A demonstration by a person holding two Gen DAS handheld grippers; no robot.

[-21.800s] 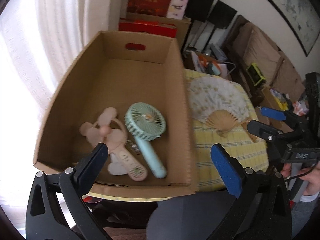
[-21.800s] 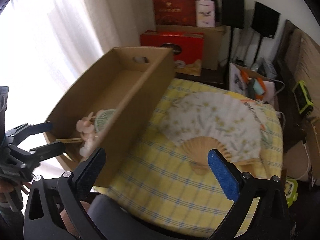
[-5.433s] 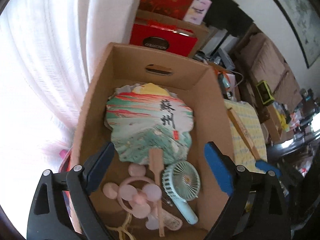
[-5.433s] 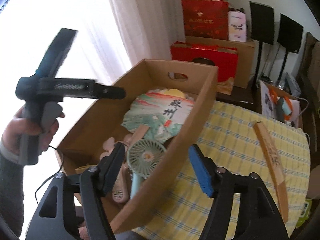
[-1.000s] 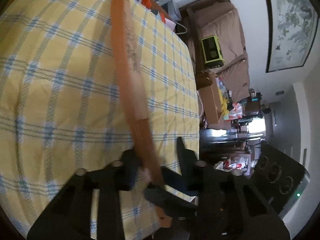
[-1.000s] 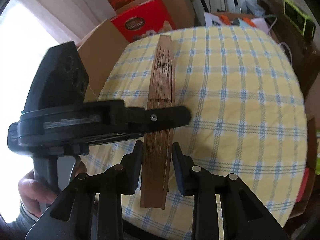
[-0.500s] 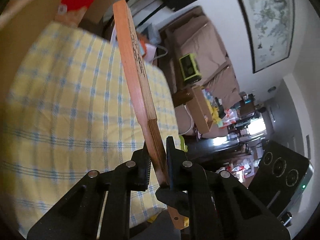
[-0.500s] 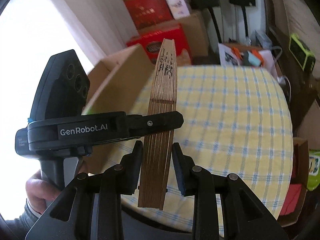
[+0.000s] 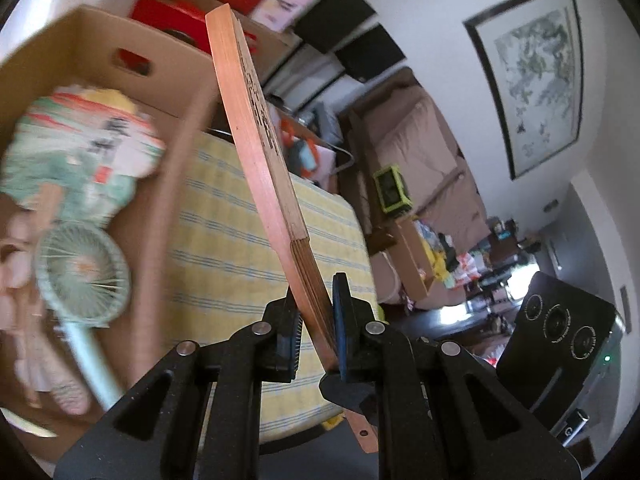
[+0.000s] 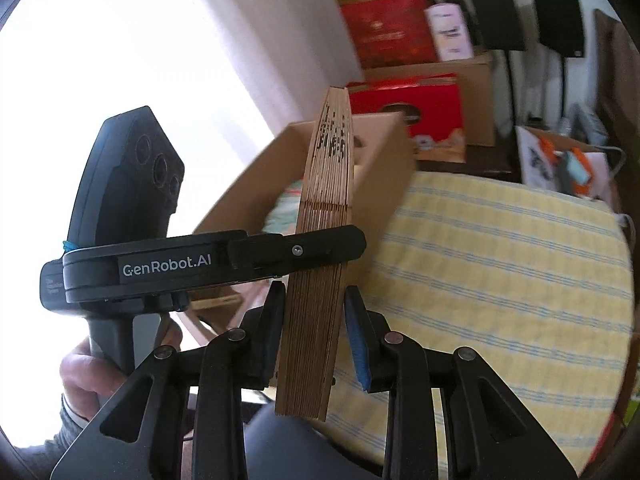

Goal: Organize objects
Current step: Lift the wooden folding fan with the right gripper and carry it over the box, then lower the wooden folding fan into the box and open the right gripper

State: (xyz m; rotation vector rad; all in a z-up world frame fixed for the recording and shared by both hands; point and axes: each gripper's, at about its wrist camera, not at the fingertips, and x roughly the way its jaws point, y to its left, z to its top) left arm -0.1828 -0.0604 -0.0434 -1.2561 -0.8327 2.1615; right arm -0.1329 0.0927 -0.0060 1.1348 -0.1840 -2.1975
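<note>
A folded wooden fan is held in the air by both grippers, above the yellow checked tablecloth and beside the cardboard box. My left gripper is shut on the fan near its lower end. My right gripper is shut on the same folded fan from the other side, and the left gripper crosses in front of it. In the box lie a painted round fan, a mint handheld fan and a pink fan.
Red gift boxes and a brown carton stand behind the table. Two black speakers and a sofa are at the back right. A bright curtained window fills the left.
Both grippers have carried the folded fan up and left, towards the box. The box's inside has come into the left wrist view.
</note>
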